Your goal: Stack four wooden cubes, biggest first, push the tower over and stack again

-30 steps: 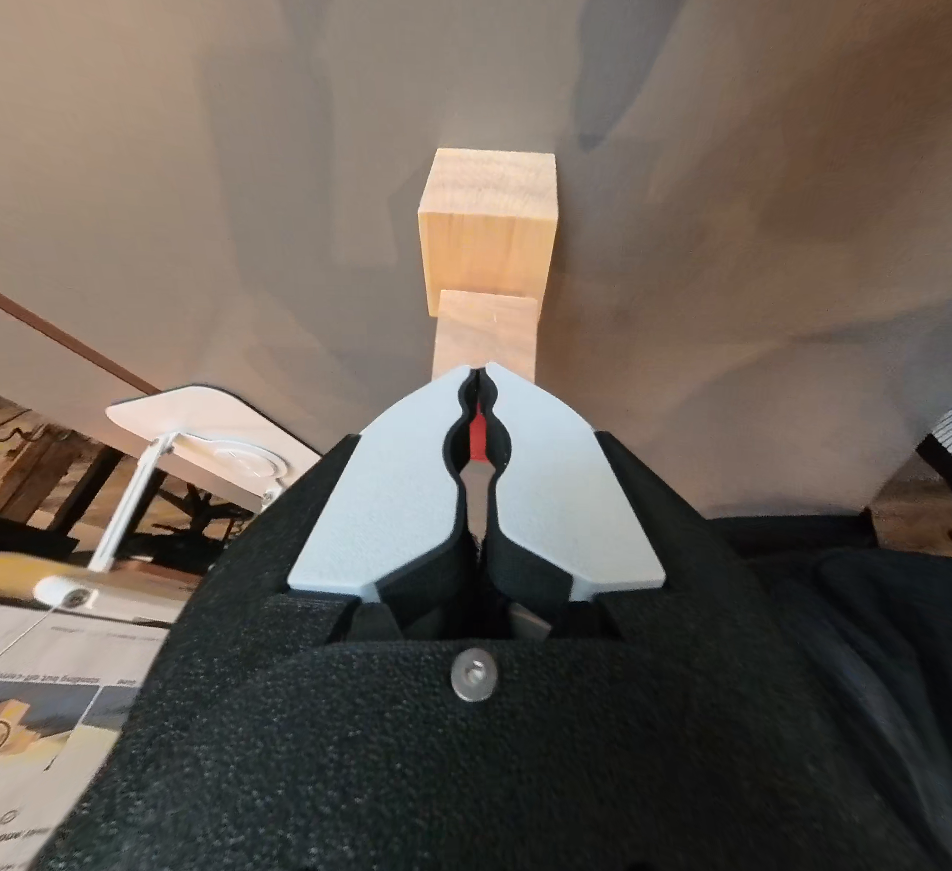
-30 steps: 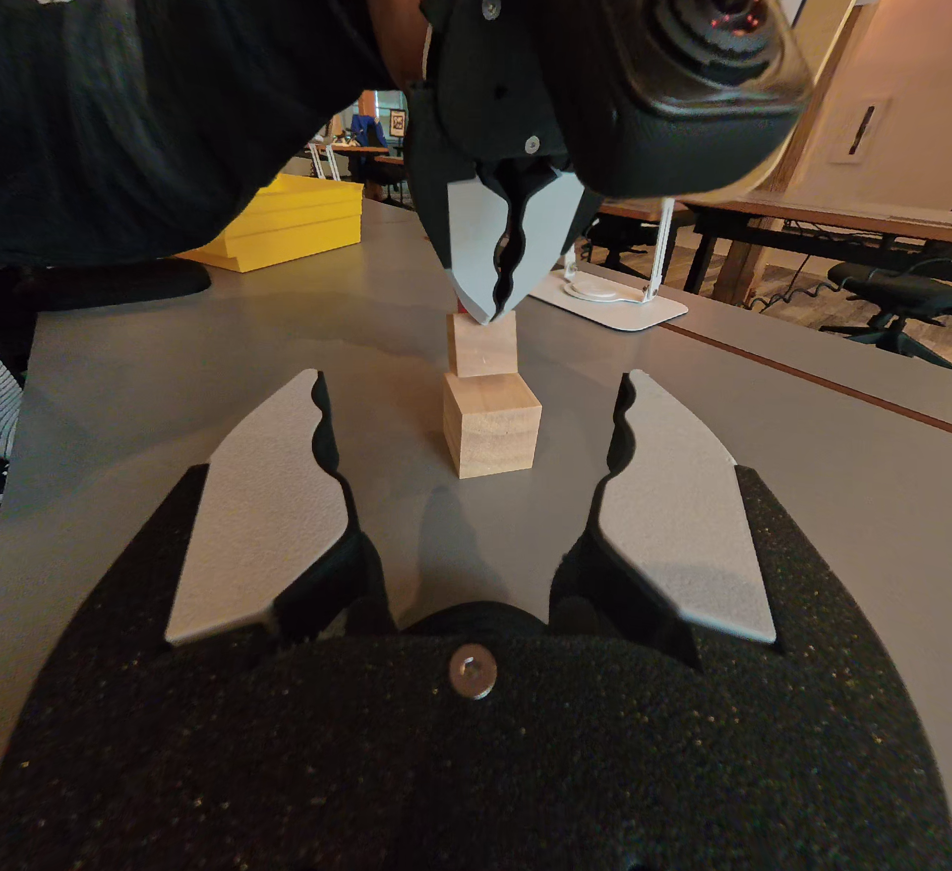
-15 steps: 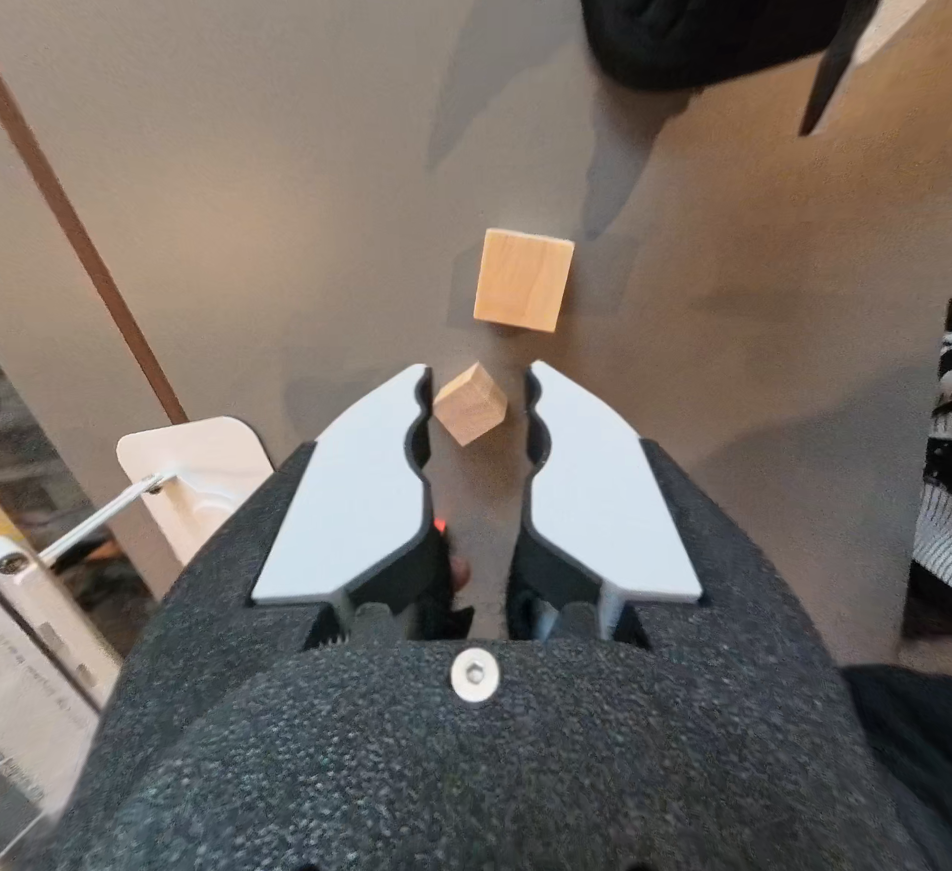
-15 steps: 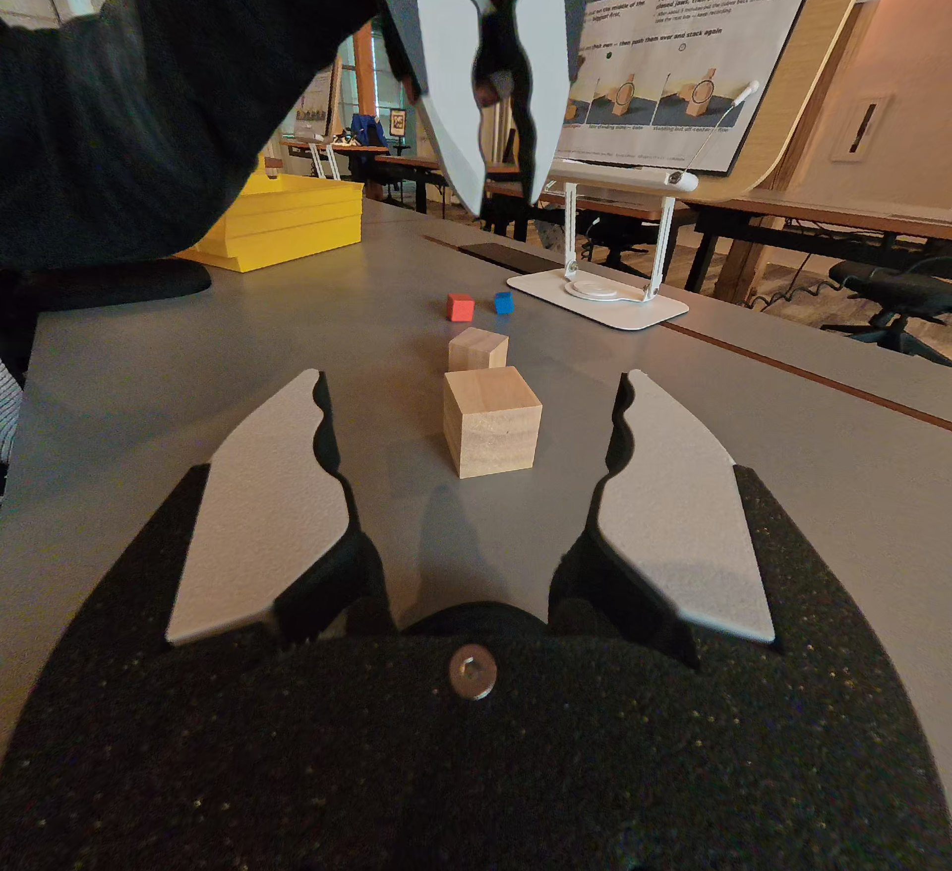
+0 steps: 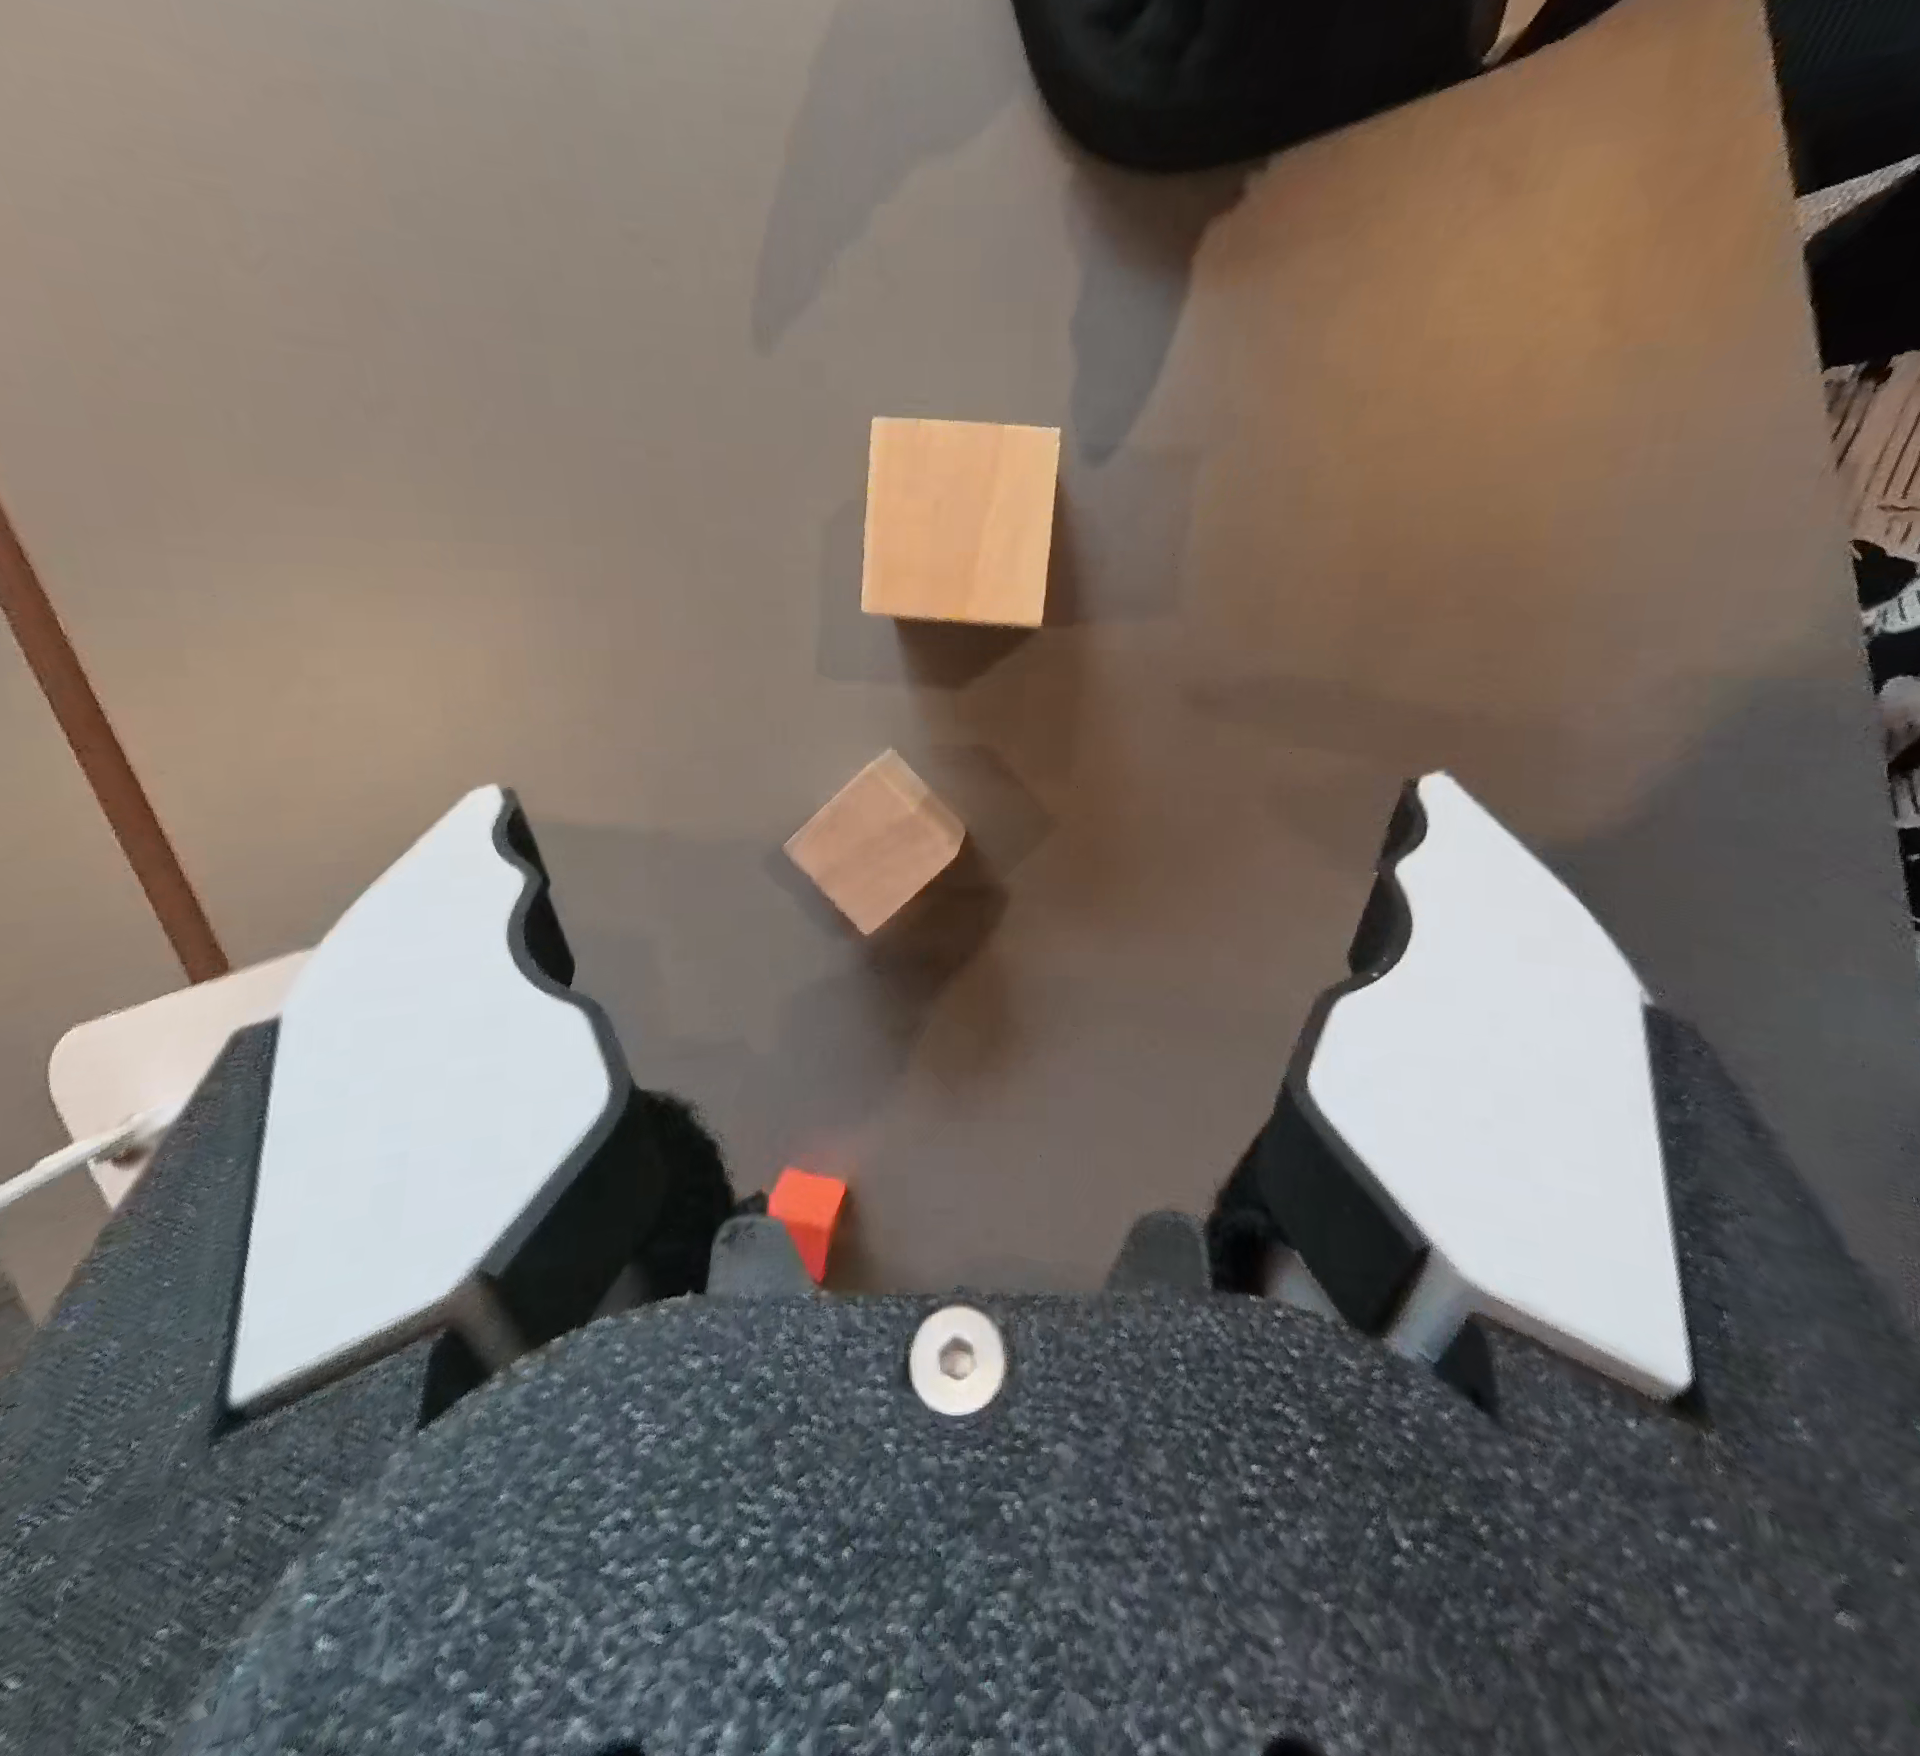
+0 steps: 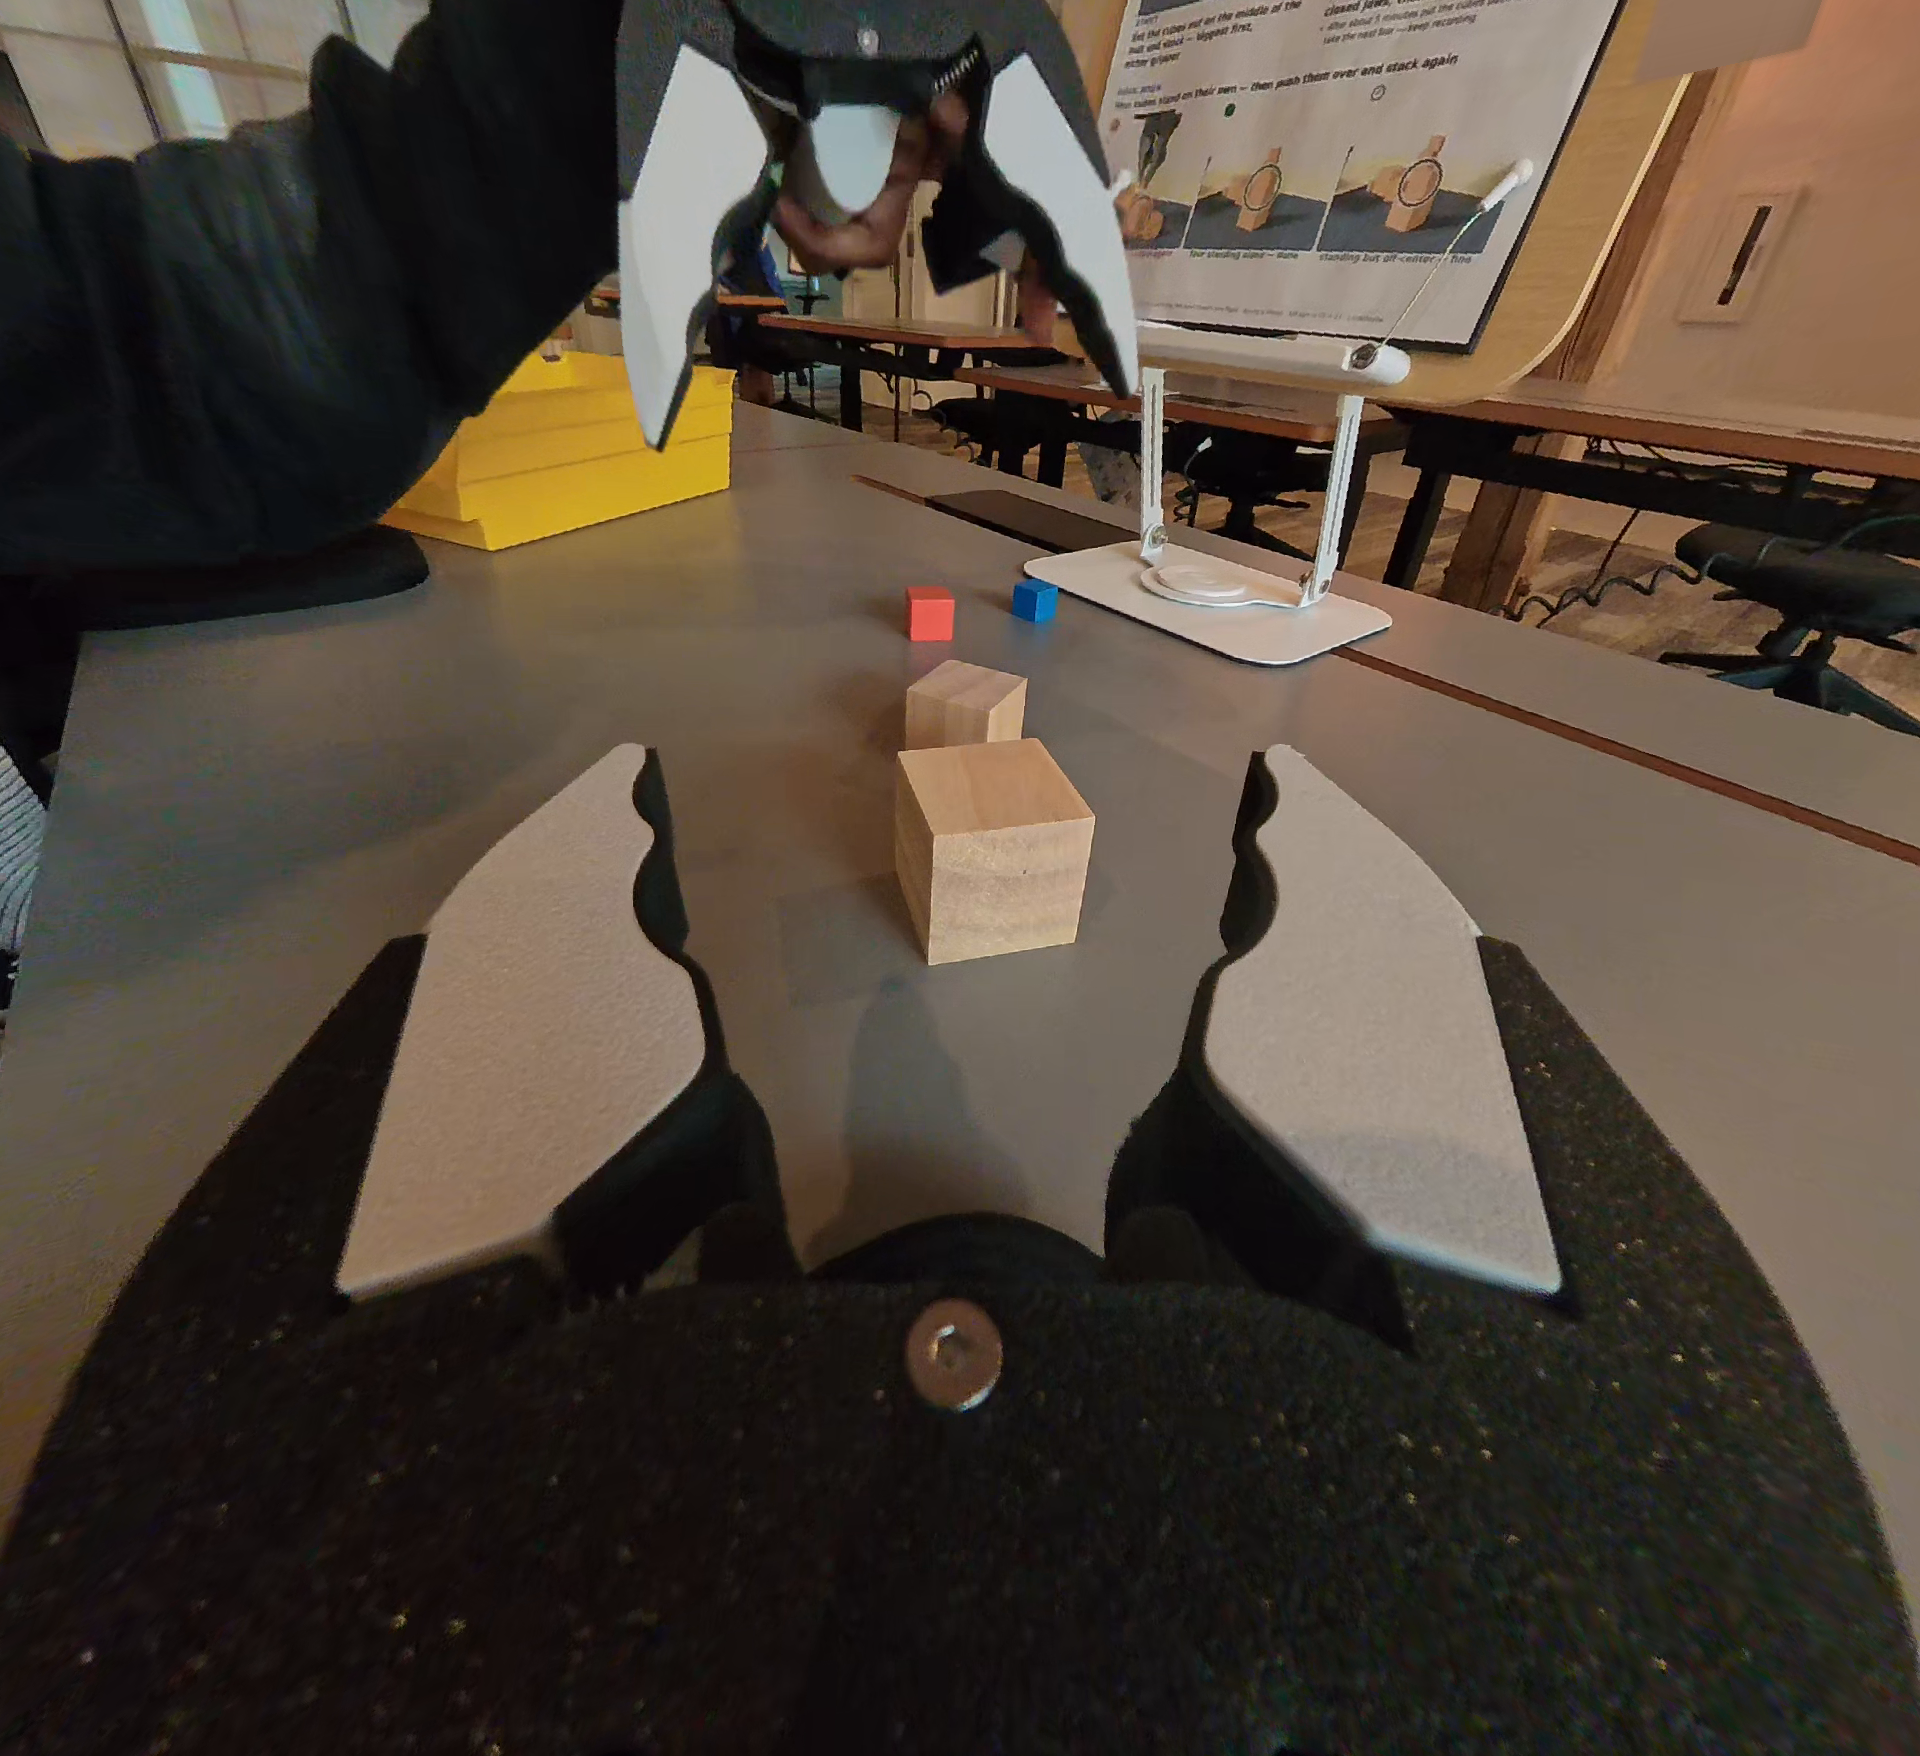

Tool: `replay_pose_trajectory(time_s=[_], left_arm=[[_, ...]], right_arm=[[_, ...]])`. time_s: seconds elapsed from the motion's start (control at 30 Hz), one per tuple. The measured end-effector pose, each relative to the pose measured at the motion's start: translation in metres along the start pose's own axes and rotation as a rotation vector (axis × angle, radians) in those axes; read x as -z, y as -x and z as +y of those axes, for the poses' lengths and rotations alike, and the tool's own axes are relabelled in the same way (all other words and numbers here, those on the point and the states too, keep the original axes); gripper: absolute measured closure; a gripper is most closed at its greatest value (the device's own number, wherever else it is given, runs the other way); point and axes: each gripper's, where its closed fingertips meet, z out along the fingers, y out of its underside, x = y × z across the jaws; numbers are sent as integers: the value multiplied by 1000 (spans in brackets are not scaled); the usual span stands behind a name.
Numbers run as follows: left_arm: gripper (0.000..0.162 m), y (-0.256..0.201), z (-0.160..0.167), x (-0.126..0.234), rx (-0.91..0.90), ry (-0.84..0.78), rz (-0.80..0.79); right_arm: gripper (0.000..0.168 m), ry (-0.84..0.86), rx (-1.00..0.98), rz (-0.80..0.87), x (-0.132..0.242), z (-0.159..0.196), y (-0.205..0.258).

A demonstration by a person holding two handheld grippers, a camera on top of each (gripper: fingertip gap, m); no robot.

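tower down; four cubes lie apart on the grey table (image 6: 312, 750). large pale wooden cube (image 6: 992, 849) sits directly ahead of the right gripper (image 6: 951, 875), wide open, empty, and nearer. left gripper (image 6: 883, 397) hangs above, spread, holding nothing. medium wooden cube (image 6: 964, 707) just behind.

Fingers (image 5: 436, 1062) spread wide above grey worktop (image 5: 416, 356); large cube (image 5: 959, 530), smaller cube (image 5: 875, 840), red cube (image 5: 808, 1221) lying apart.

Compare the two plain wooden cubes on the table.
The big cube is clearly larger than the small cube. In the left wrist view the big cube sits square-on, while the small cube is turned corner-first. Both are bare light wood, resting separately on the grey table, unstacked.
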Motion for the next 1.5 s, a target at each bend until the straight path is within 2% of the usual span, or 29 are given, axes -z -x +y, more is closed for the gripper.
replay_pose_trajectory(time_s=[0.13, 0.3, 0.5, 0.67, 0.93, 1.23, 1.4, 1.5], left_arm=[[16, -9, -12, -6, -14, -163, -18], [17, -35, -12, 17, -24, -493, -157], [24, -72, 36, 58, 128, -750, -236], [31, -99, 84, 95, 224, -925, -378], [40, -144, 149, 124, 286, -1034, -500], [61, -170, 216, 123, 321, -1090, -576], [58, -175, 227, 115, 312, -1117, -557], [45, -176, 234, 105, 338, -1115, -528]], right_arm=[[66, -4, 2, 1, 1, 0, 0], [65, -5, 1, -2, 1, -1, 0], [65, 5, 4, -6, 0, 1, 1], [65, 9, 8, -6, -1, 1, 1], [65, 9, 7, -2, -1, 1, 1], [65, 16, 9, -1, -2, 1, 1], [64, 21, 11, -7, -3, 2, 2], [62, 29, 15, -9, -4, 3, 3]])
